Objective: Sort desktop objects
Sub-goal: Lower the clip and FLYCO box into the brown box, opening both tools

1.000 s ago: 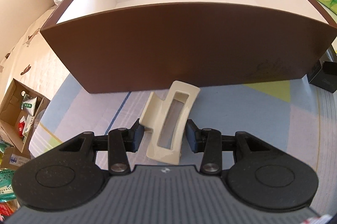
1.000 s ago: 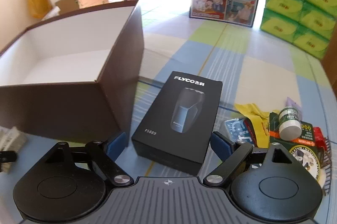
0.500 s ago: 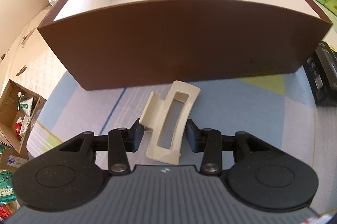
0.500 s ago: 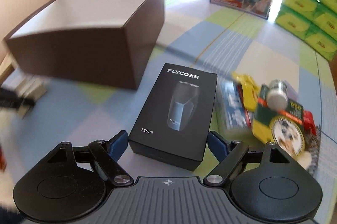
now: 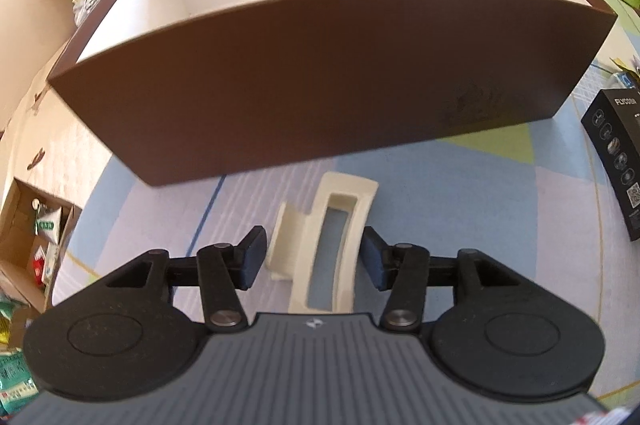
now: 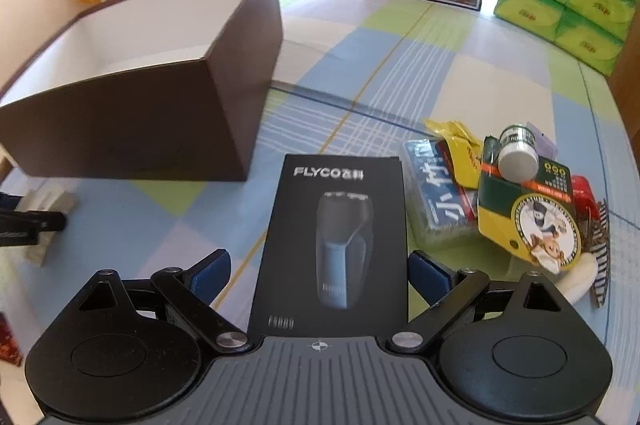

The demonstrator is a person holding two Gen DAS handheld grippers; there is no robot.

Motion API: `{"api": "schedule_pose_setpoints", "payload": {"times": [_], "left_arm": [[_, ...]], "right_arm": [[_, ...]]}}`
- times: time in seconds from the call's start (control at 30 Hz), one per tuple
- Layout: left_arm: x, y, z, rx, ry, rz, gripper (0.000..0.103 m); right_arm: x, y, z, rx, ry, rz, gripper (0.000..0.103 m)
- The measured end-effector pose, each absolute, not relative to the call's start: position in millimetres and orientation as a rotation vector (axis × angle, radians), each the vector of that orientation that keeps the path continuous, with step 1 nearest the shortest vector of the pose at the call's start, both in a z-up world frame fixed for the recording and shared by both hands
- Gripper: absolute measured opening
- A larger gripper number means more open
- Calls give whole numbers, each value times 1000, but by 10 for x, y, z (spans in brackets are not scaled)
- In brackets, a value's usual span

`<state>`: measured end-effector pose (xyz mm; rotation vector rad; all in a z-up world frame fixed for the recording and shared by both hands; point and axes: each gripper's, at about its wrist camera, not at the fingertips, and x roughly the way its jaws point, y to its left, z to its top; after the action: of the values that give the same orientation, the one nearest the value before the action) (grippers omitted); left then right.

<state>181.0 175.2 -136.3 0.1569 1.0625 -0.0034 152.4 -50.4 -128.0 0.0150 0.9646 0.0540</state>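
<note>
Two tools are at work, and both have just spread their jaws; the left tool (image 5: pixel 312 257) has let go of the cream hair clip (image 5: pixel 326 245), which a moment ago sat pinched between the pads and now lies between them with a gap on each side, resting on the checked cloth of the bench (image 5: pixel 460 193) just in front of the brown box (image 5: pixel 320 73); so the clip is not yet in the box, and this looks like a release to re-grip rather than a drop-off; the right tool (image 6: pixel 320 277) has closed in on the black shaver box (image 6: pixel 332 245) and widened again, so its blue pads now straddle the carton's near end without pressing it; that carton lies flat on the bench, just right of the brown box and beside a heap of small packets (image 6: pixel 520 201); judged from this, neither item is sorted yet, and each tool needs to close before lifting.
</note>
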Motion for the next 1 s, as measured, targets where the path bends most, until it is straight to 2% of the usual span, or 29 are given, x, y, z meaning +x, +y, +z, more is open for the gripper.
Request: {"api": "schedule_pose_setpoints", "payload": {"times": [0.1,0.17,0.23,0.47,0.63,0.77,0.83,1.0], "left_arm": [[1899,1786,-1379,152,1064,-7,47],[1934,1813,-1396,140,1066,-12,45],[1937,1858,-1400,127,1068,-31,39],[1957,2006,-1387,114,1073,-49,38],[1891,2115,-1233,83,1052,-75,38],[1737,2099,-984,59,1013,-92,38],[1381,1833,-780,48,984,-98,38],[1411,1848,-358,16,899,-98,38]], "right_arm": [[1588,-449,-1355,-16,992,18,91],[1592,-413,-1404,-62,1008,1,77],[1550,-400,-1406,-83,1008,19,76],[1383,-509,-1325,-6,1050,75,76],[1254,-606,-1035,63,1018,66,76],[1242,-610,-698,94,942,62,76],[1271,-580,-514,103,896,74,76],[1474,-369,-91,116,775,149,76]]}}
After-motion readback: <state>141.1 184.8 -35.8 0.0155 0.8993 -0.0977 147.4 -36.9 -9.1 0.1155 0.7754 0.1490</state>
